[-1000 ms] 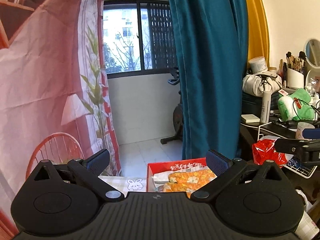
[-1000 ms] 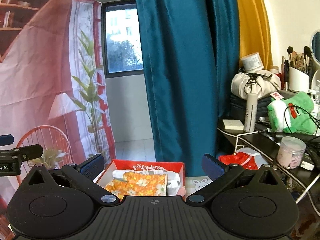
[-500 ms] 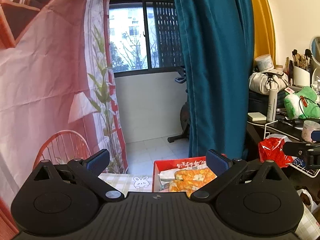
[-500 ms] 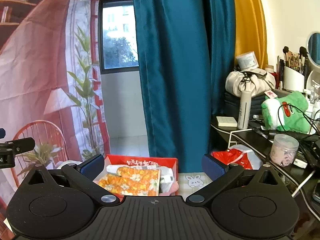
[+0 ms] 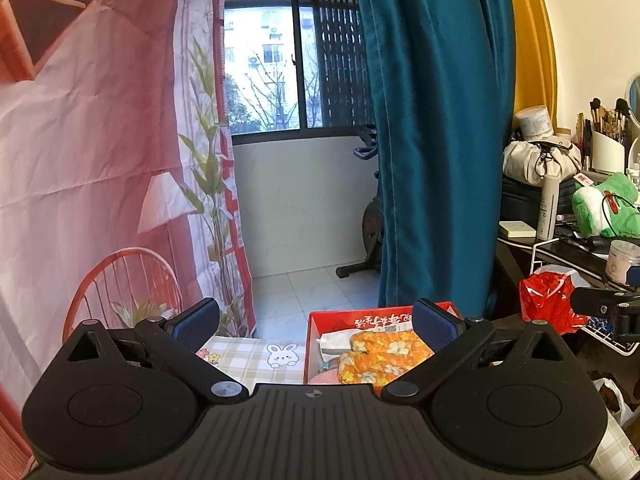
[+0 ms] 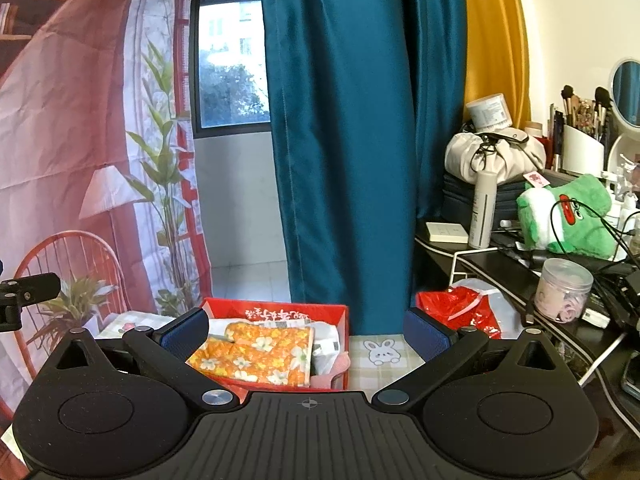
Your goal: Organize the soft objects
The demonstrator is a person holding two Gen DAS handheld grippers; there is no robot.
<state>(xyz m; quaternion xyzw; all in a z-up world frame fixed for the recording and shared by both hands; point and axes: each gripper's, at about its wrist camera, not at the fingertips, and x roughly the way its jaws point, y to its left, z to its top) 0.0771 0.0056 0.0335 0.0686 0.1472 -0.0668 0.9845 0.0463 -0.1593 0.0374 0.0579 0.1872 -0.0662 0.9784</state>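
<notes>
While the left claw (image 5: 316,322) hangs spread wide and empty over the tabletop (image 5: 244,356), we see in its view a red box (image 5: 332,320) at the tabletop's far edge, holding an orange flowered cloth (image 5: 384,354) on top of white packets. A teal curtain (image 5: 432,140) hangs right behind the box, with a red bag (image 5: 548,300) to the right on a wire shelf. Only this view shows an exercise bike (image 5: 370,216) past the curtain.

From the right view, the right claw (image 6: 306,330) is likewise spread wide and holds nothing; the box (image 6: 276,312) and cloth (image 6: 260,354) lie between its fingers, farther off. This view alone shows a clear jar (image 6: 564,290) and more of the green plush (image 6: 572,216) on the cluttered dark shelf. Writing runs along the box's inner wall, too small for us to read. A rabbit (image 6: 380,352) is printed on the checked tabletop cover right of the box.
</notes>
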